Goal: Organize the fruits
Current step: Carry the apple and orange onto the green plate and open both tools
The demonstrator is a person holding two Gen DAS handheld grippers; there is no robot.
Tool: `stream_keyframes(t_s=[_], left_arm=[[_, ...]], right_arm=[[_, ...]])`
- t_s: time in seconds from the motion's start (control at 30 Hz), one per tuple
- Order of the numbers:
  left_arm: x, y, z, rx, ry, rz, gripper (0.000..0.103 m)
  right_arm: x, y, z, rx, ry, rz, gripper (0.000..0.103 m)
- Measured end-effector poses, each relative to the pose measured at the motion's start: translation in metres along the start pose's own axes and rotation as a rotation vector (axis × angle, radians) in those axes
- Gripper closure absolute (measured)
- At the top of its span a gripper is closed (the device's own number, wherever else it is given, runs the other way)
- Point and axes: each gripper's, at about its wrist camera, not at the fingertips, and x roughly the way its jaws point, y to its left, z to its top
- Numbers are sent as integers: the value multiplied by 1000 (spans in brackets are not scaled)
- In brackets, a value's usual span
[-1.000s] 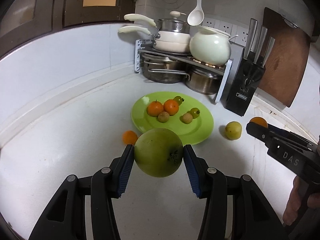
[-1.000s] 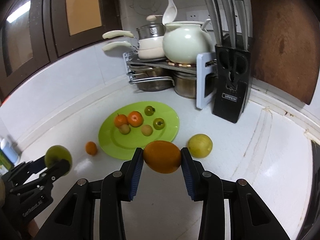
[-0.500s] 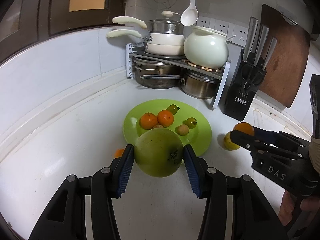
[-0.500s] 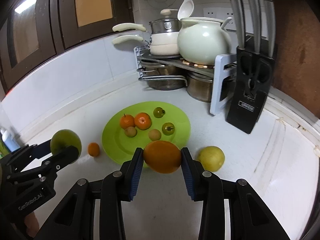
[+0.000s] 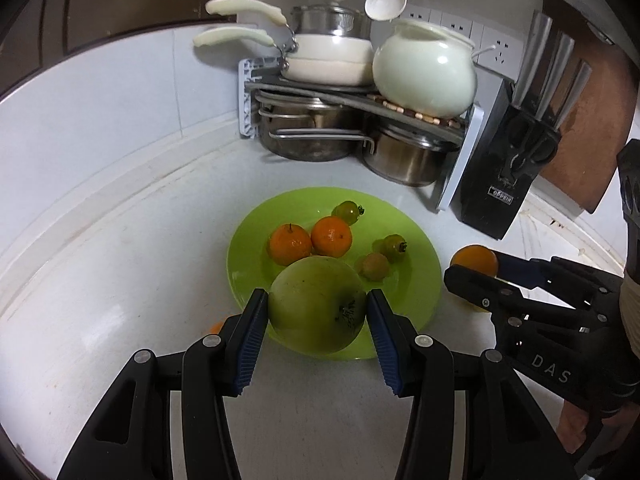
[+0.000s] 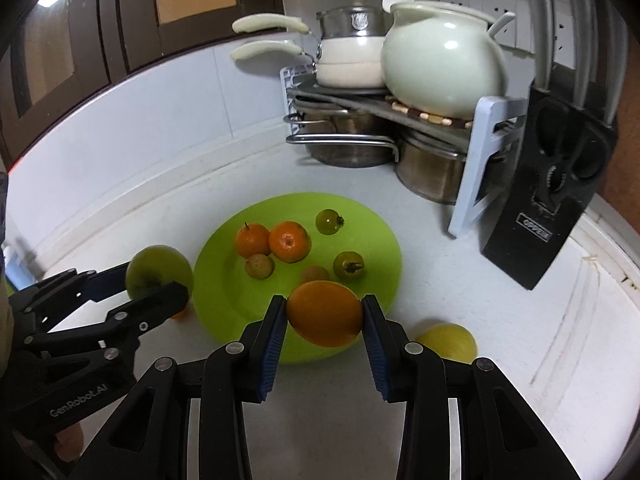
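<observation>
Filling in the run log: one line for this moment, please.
left hand-held gripper: holds apple | right hand-held gripper: holds orange | both near plate

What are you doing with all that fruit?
A person is sorting fruit onto a green plate on a kitchen counter, with a gripper tool in each hand. The left gripper holds a big green apple, and the right gripper holds an orange. Both hang over the near side of the plate, which already has small oranges and little green and brown fruits on it. A yellow fruit sits on the counter beside the plate.
</observation>
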Motion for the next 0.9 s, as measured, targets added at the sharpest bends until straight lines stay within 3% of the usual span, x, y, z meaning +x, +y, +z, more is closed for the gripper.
stream_keyframes(t_s=[0.9], left_arm=[[60, 4, -2, -6, 121, -42, 53]], right_arm=[[51, -12, 4, 25, 82, 11, 64]])
